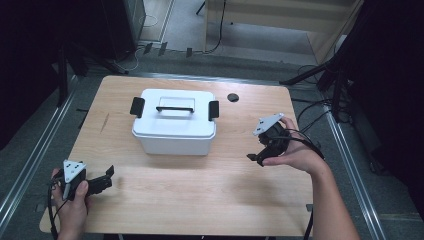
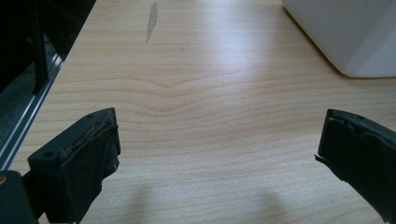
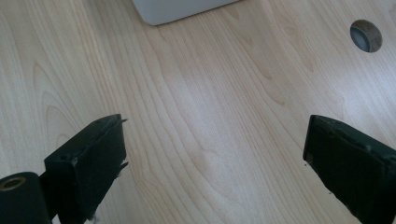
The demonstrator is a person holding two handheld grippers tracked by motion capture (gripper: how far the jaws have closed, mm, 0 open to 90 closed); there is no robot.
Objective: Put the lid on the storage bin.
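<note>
A white lidded box (image 1: pixel 174 121) with a black lid handle and two black side latches stands in the middle of the wooden table (image 1: pixel 200 200). My left gripper (image 1: pixel 107 176) hovers open near the table's front left corner, well short of the box. Its view has the box's corner (image 2: pixel 355 37) at top right and bare wood between the jaws (image 2: pixel 217 140). To the right of the box my right gripper (image 1: pixel 256 157) is held open, jaws pointing down and left. Its view shows the box's edge (image 3: pixel 173 9) at the top.
A round cable hole (image 1: pixel 233 97) sits in the table behind the box's right side, also seen as a hole (image 3: pixel 365 35) in the right gripper view. Cables and dark stands lie on the floor beyond the table. A metal rail (image 1: pixel 30 160) runs along the left.
</note>
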